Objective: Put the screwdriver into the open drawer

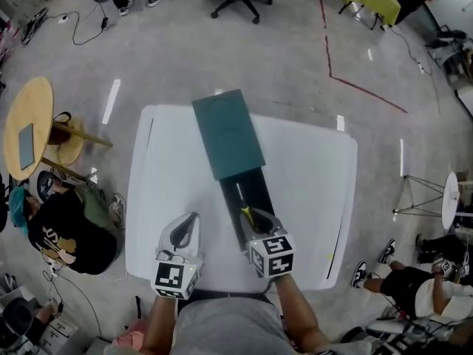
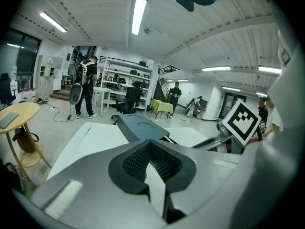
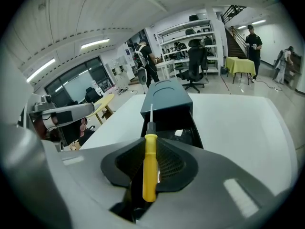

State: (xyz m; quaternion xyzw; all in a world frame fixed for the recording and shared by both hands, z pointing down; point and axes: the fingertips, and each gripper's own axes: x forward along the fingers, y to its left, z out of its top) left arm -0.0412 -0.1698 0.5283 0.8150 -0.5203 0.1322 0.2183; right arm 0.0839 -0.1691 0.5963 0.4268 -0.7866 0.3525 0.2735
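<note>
Screwdriver (image 3: pixel 149 168) sits clamped in the right hand-held gripper (image 1: pixel 260 222) above the open drawer's (image 1: pixel 259 187) near end, toward the worktop's (image 1: pixel 310 168) near edge; next, I judge, lower and release, while the left hand-held gripper (image 1: pixel 185 229) is closed, empty.

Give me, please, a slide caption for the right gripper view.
Right gripper clamps the yellow-handled screwdriver, its tip aimed toward the open drawer of the teal cabinet on the white table.

Glossy plastic screwdriver (image 3: pixel 149 168), matt teal cabinet (image 1: pixel 228 132), smooth white table (image 1: pixel 310 168), shiny polished floor (image 1: pixel 295 58)
</note>
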